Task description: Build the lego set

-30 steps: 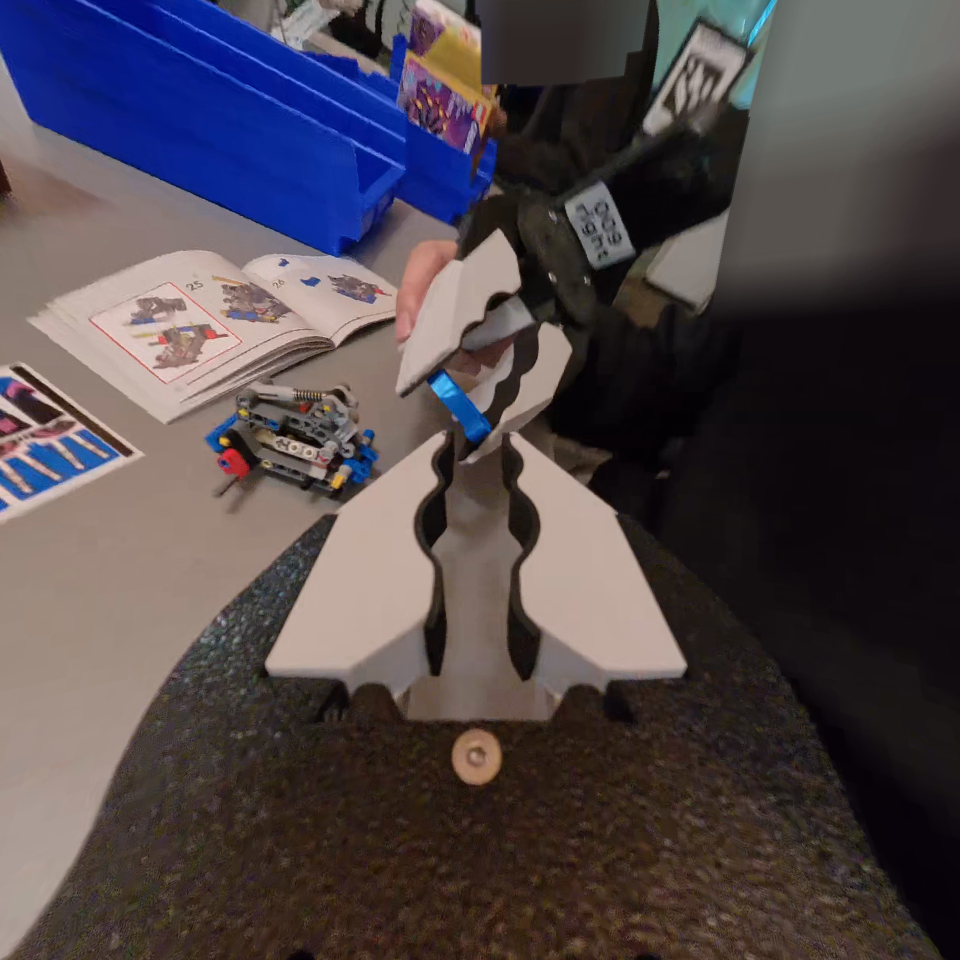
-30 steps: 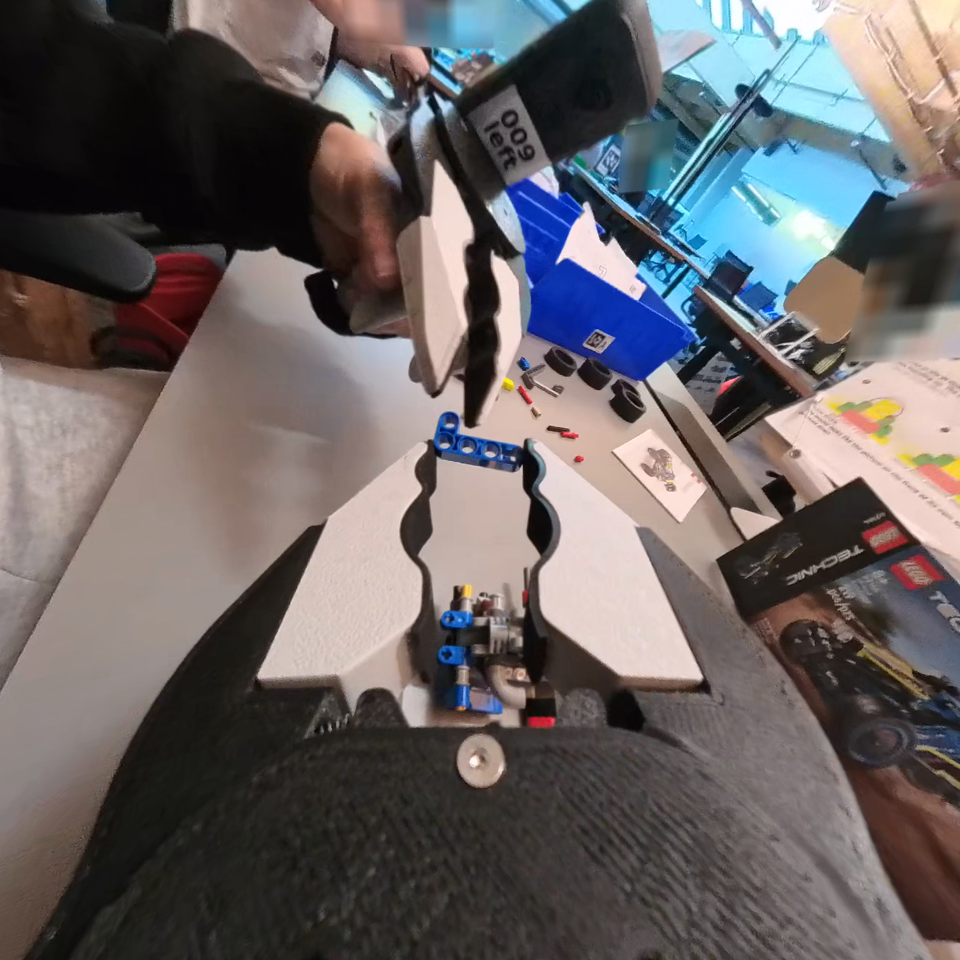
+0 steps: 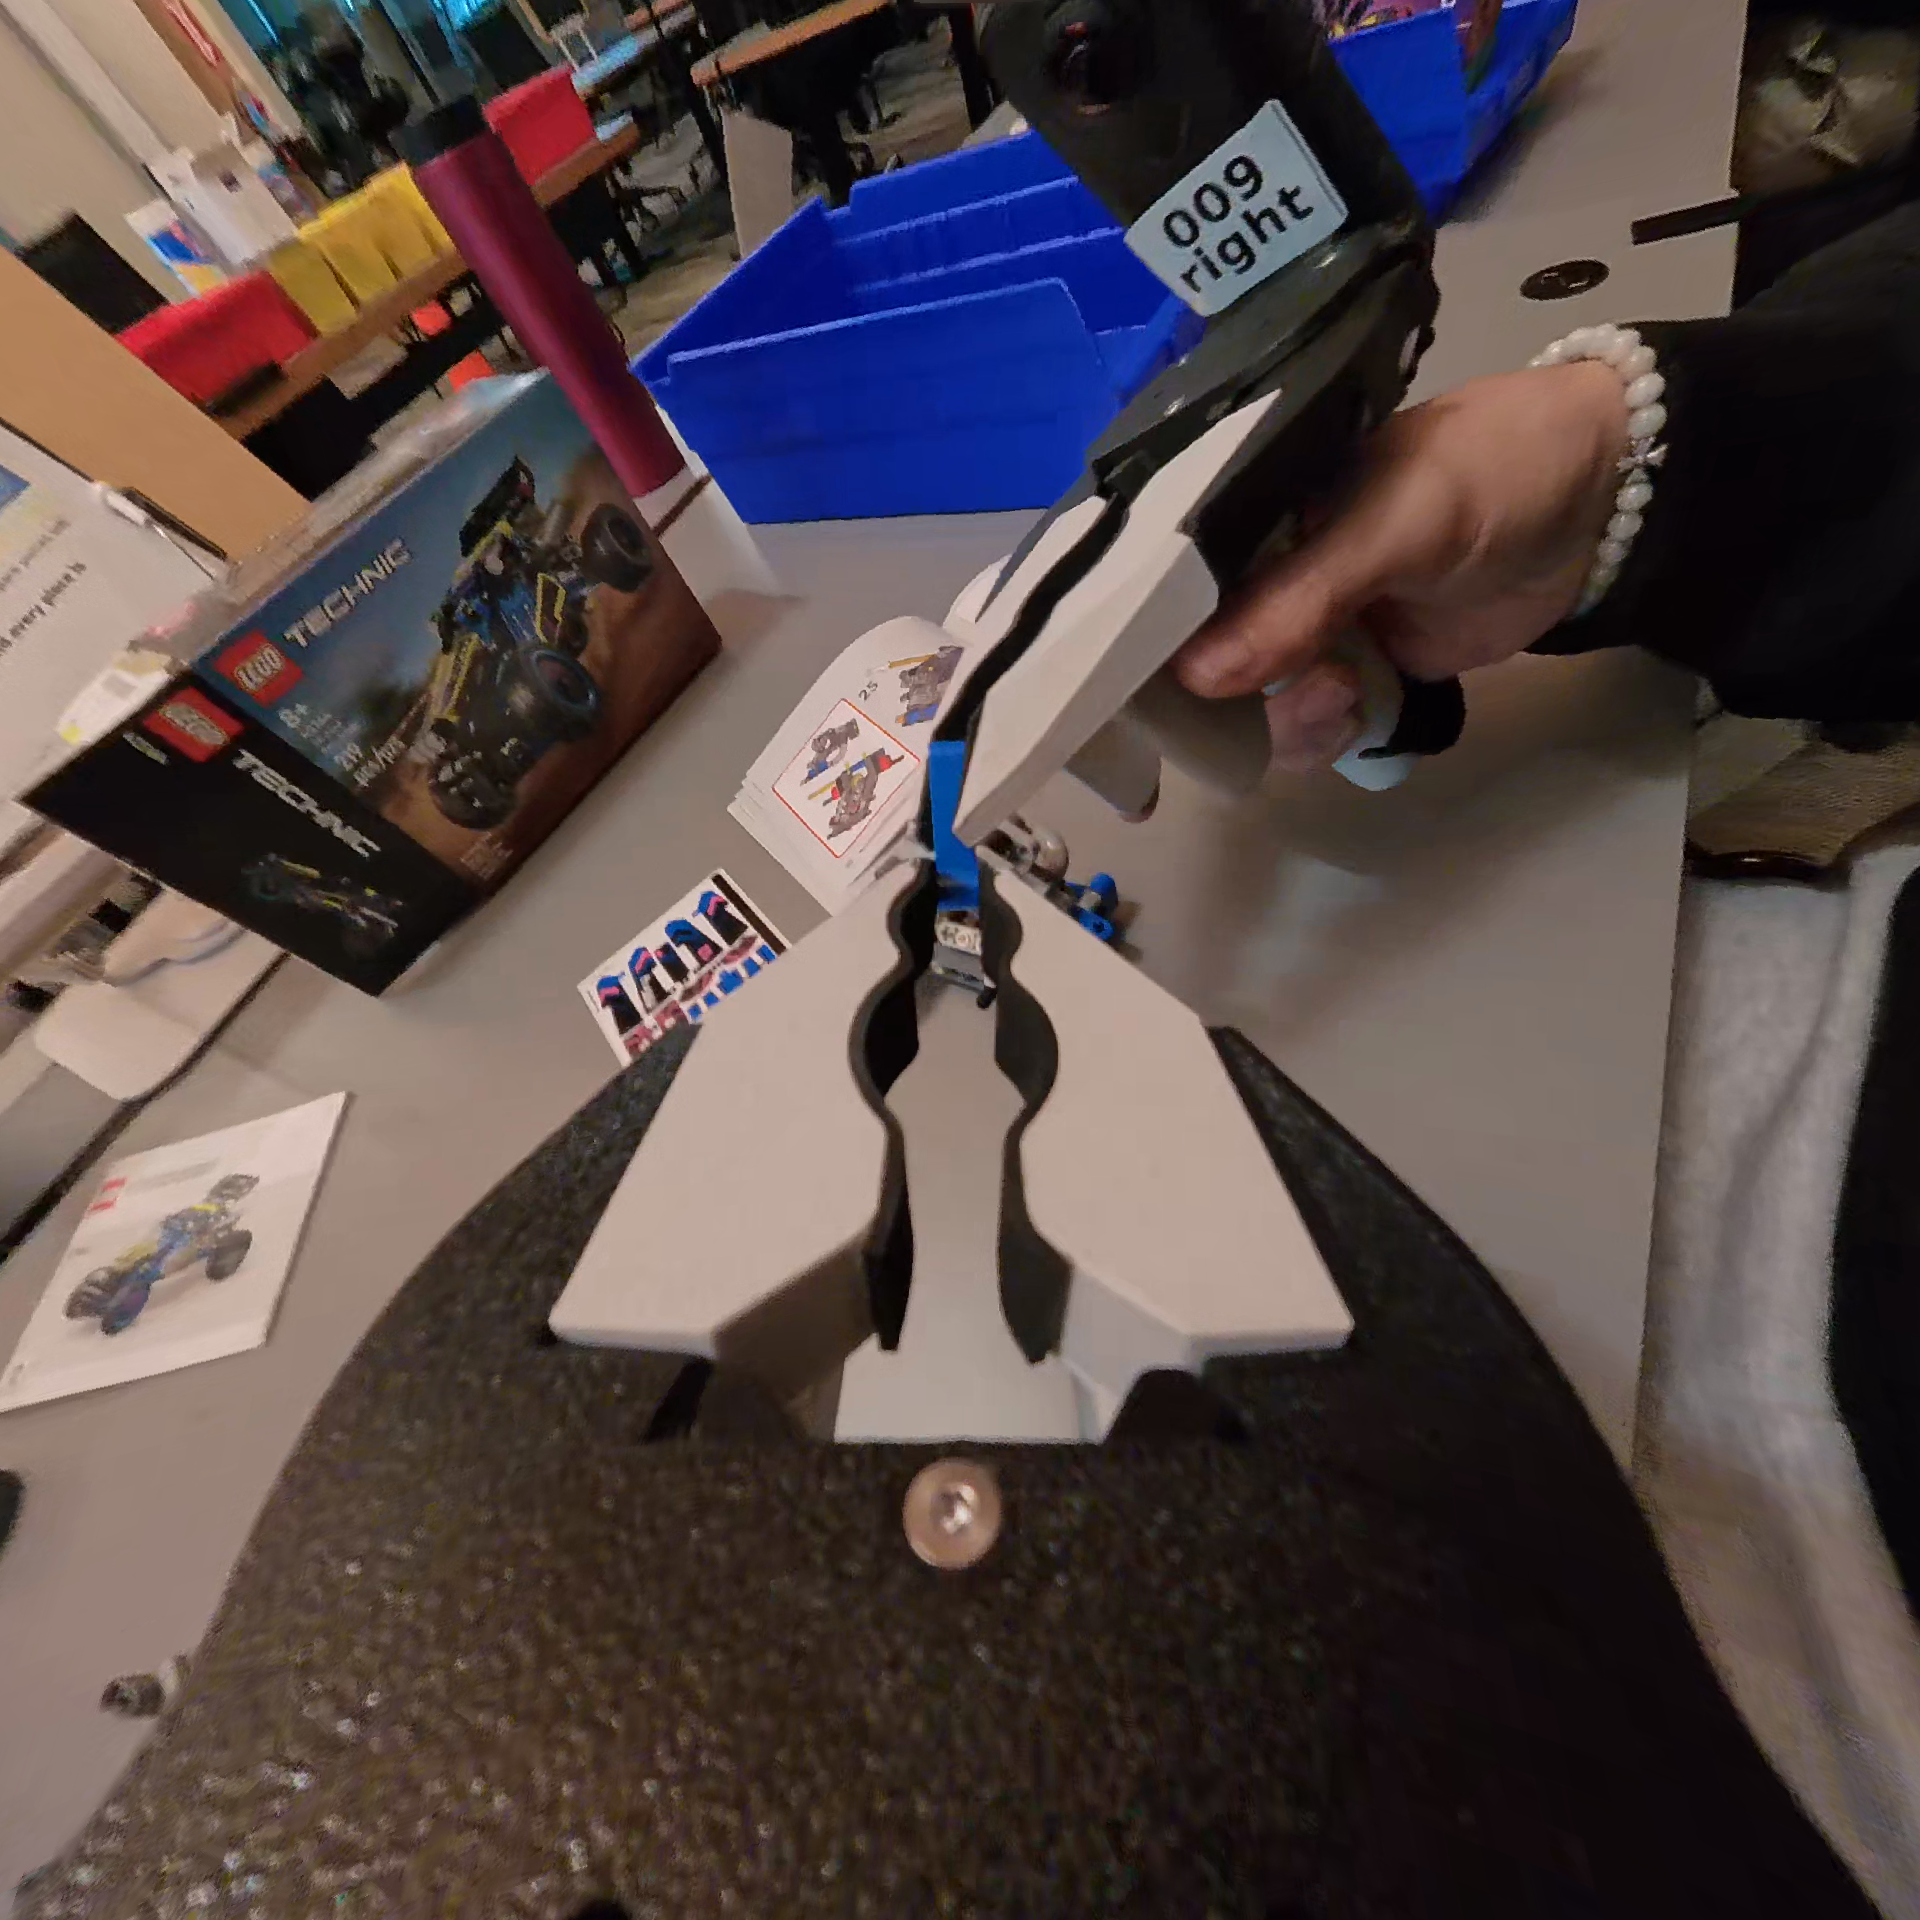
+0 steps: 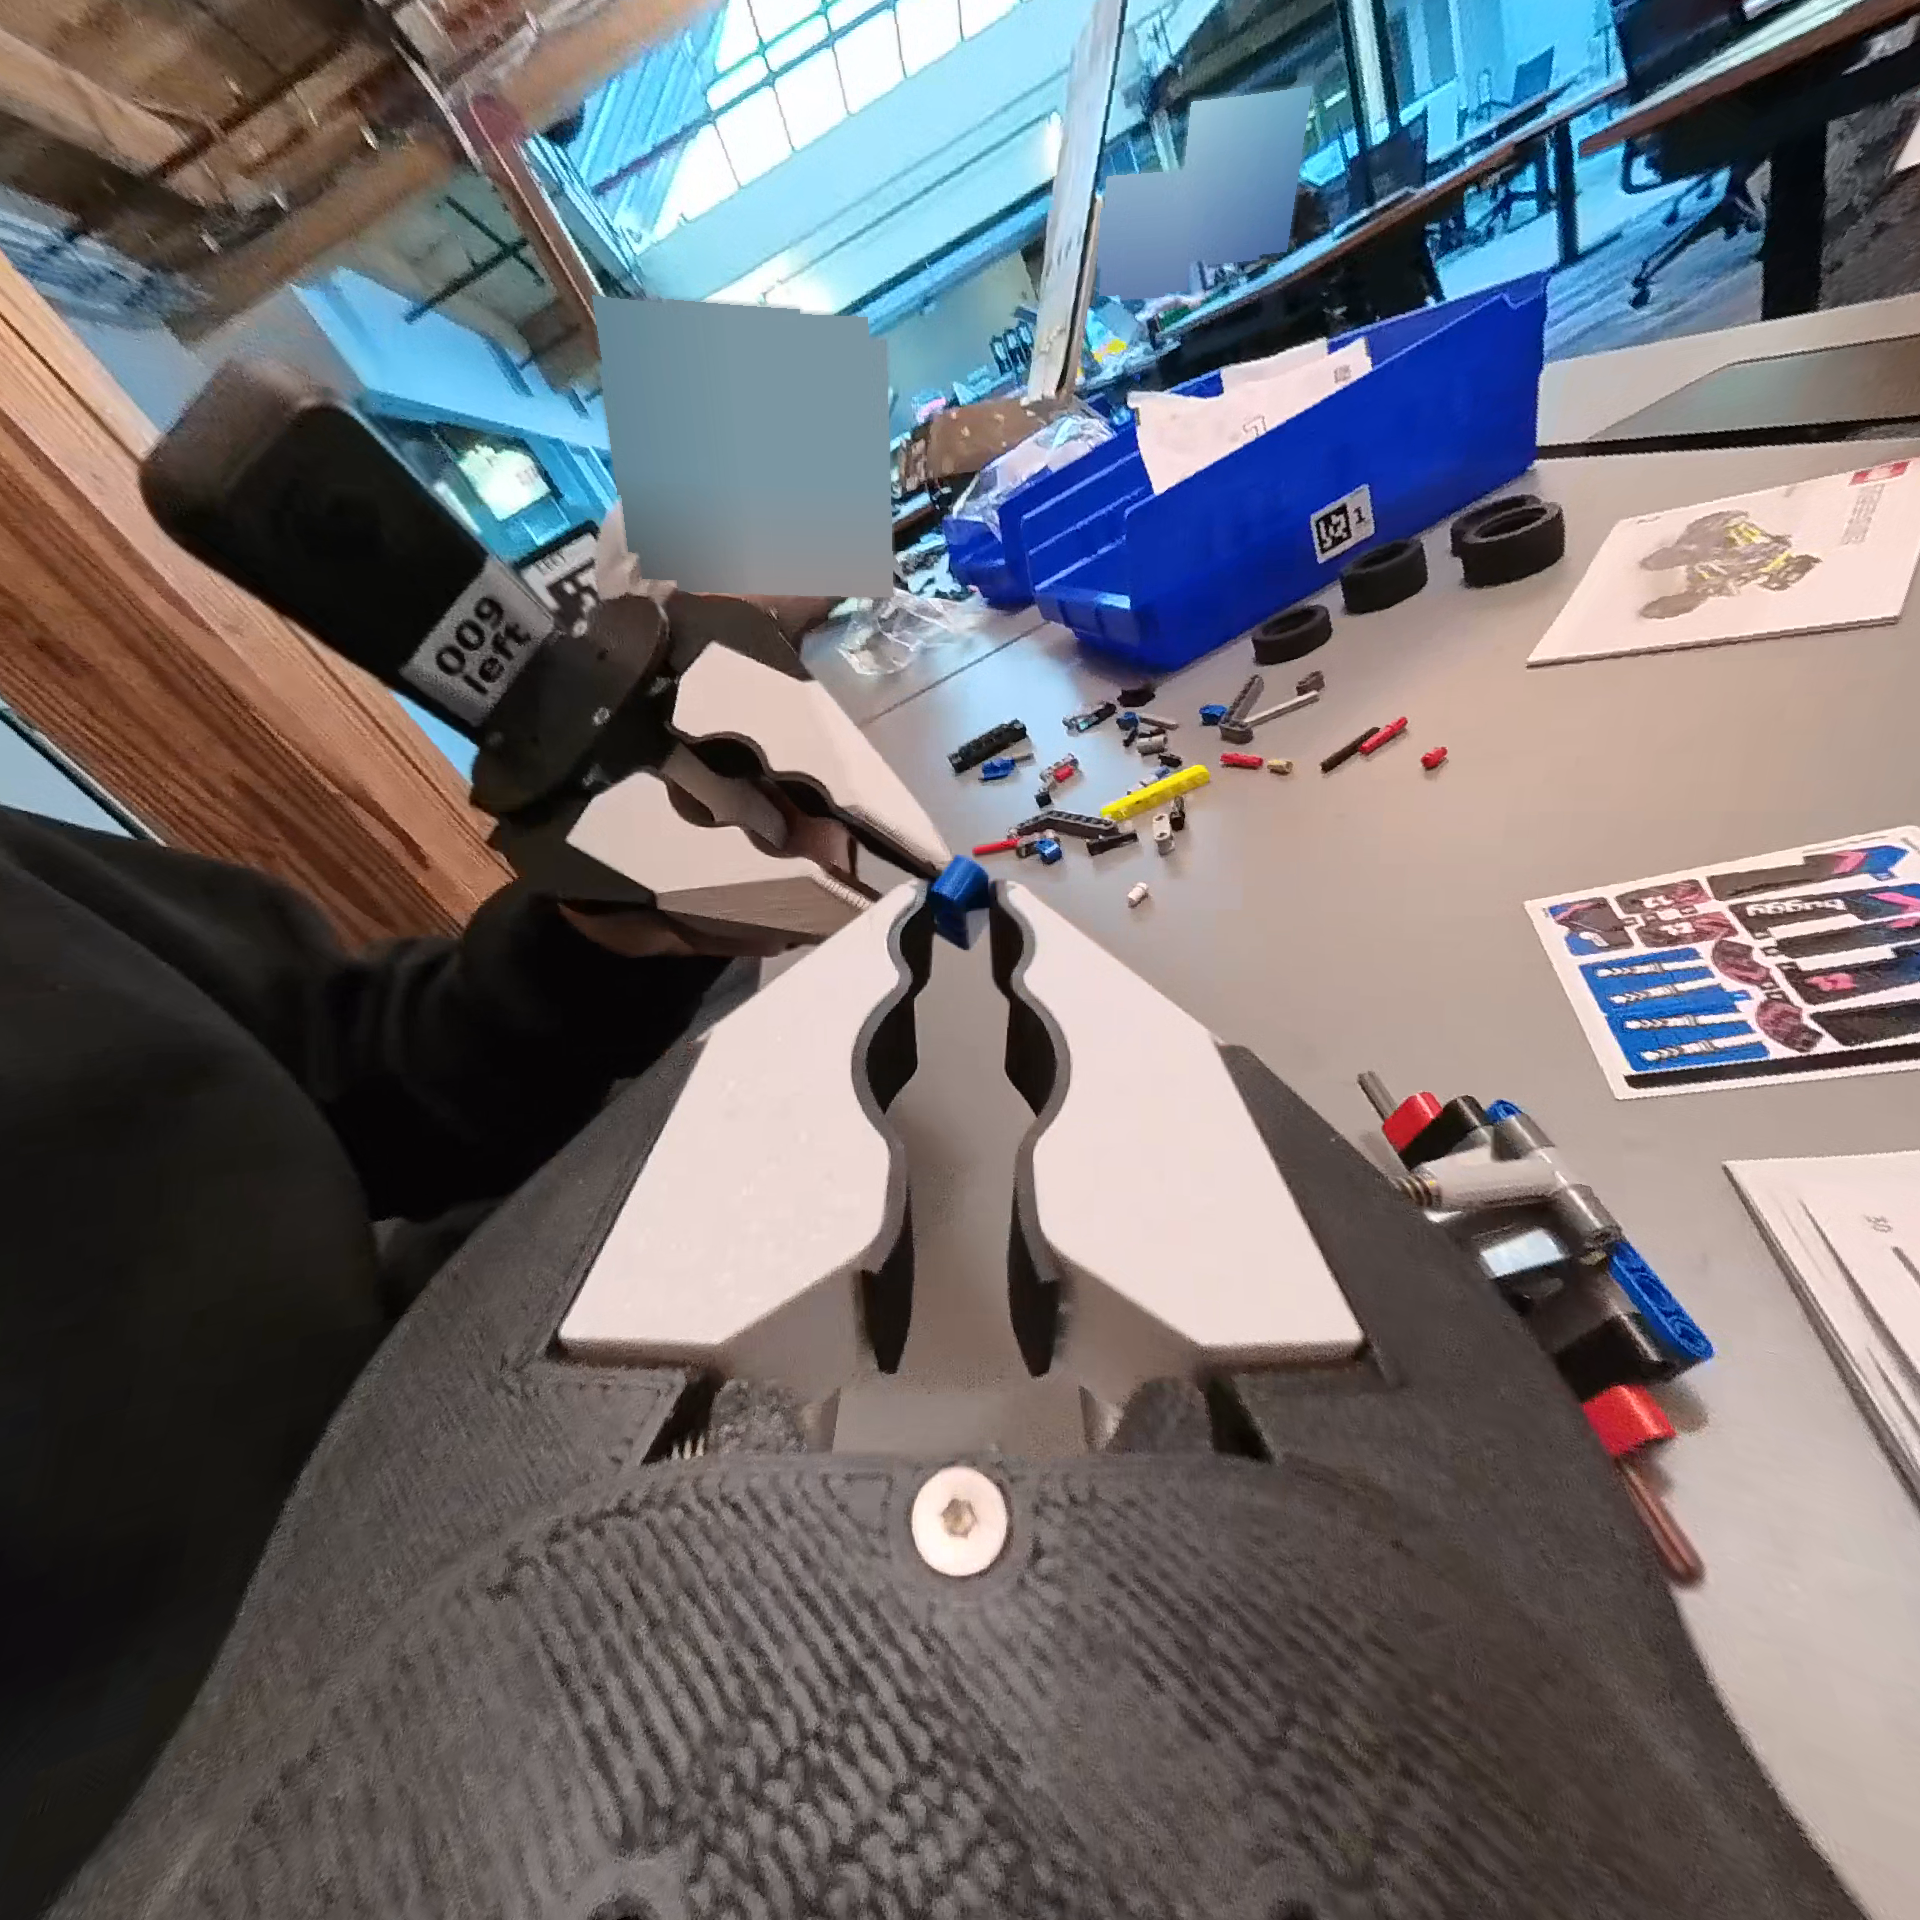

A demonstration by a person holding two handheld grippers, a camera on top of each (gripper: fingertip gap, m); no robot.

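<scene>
- Right wrist view: right gripper (image 4: pixel 958 906) clamped on blue beam (image 4: pixel 958 900), held above grey table (image 4: pixel 1455 935).
- Left gripper (image 3: pixel 948 881) pinches same beam (image 3: pixel 951 805) too.
- Half-built model (image 4: pixel 1538 1236) lies on table, beside right gripper.

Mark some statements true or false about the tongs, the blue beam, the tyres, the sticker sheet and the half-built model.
1. The right tongs grip a blue beam at their tips. True.
2. The black tyres are mounted on the model. False: they lie loose beside the blue bin.
3. The sticker sheet lies flat on the table. True.
4. The left tongs hold the model. False: it lies on the table.
</scene>
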